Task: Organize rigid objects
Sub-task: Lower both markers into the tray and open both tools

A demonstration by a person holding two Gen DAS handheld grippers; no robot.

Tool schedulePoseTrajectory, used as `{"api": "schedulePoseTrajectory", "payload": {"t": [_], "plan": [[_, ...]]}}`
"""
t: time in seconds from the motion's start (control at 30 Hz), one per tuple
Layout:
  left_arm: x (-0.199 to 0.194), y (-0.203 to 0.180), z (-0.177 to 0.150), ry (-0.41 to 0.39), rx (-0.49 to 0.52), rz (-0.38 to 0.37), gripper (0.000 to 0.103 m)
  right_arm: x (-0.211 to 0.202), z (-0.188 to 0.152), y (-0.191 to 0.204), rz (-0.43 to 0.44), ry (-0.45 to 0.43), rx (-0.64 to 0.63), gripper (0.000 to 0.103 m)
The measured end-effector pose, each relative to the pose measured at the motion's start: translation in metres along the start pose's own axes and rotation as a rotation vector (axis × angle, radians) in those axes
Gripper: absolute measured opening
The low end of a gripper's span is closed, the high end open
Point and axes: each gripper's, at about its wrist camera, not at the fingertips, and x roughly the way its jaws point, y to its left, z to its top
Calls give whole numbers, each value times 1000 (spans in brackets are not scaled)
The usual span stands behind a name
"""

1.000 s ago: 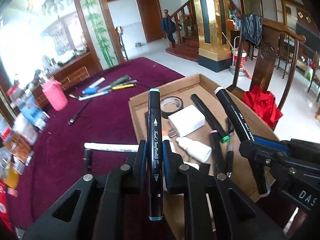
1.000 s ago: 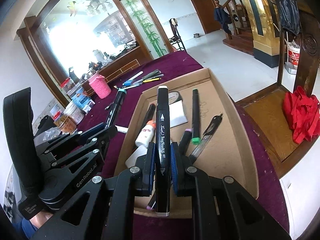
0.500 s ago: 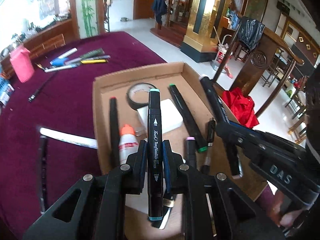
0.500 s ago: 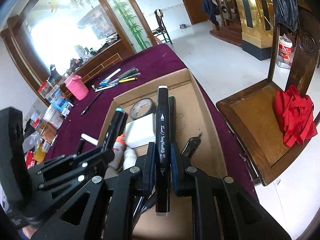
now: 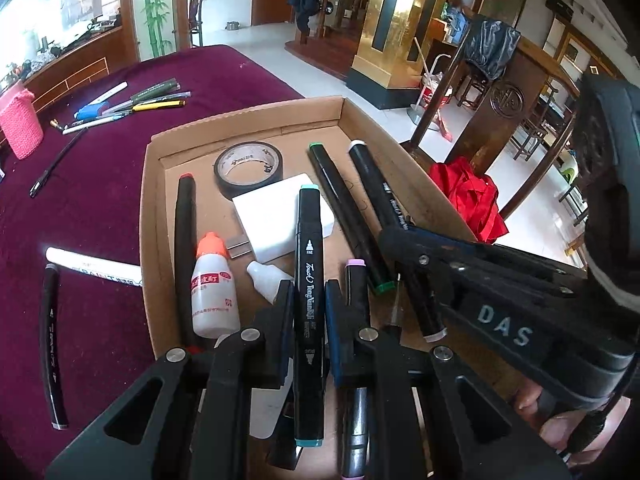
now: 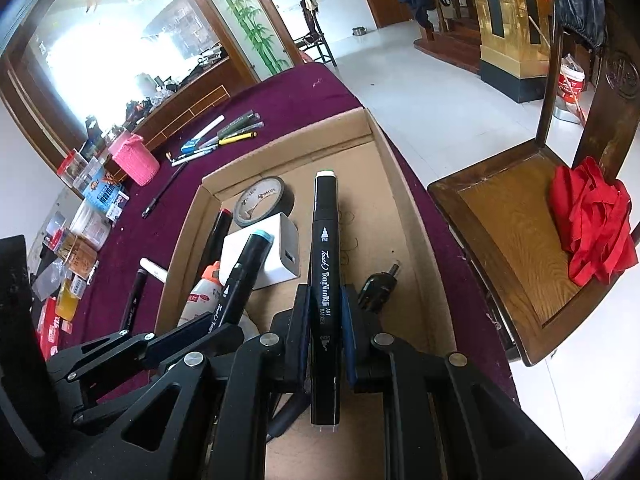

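A black marker with teal end caps point(image 5: 308, 312) is clamped between the fingers of the left gripper point(image 5: 307, 312) and held over the cardboard tray point(image 5: 248, 130) on the table point(image 5: 100, 200); a black marker with white end caps point(image 6: 325, 292) is clamped the same way in the right gripper point(image 6: 325, 312) above the same tray. On both barrels "Touch", "TongNianRiJi" and "ART MARKER" can be read, with "FINE" by the upper arrow. Only in the left wrist view are a marker with a green cap point(image 5: 348, 220), a marker with a pink cap point(image 5: 356, 284) and a white paint pen point(image 5: 94, 267) lettered "PAINT" seen, along with "DAS" on the right gripper's body. A small white bottle with an orange cap point(image 5: 212, 288) carries red writing too small to be read. Only in the right wrist view are the charger's port point(image 6: 289, 258), a dark clip-like object point(image 6: 378, 286) on the tray floor and the chair seat point(image 6: 508, 232) under the red cloth point(image 6: 592, 220) shown. The roll of black tape point(image 6: 264, 202) appears in both views.
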Motion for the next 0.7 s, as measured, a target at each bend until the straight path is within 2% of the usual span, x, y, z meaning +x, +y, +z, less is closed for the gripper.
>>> {"api": "schedulePoseTrajectory", "payload": {"t": [0.7], "plan": [[-3,-5,0,8,9,-30,13,5,0,1,-23,15,4,13]]}}
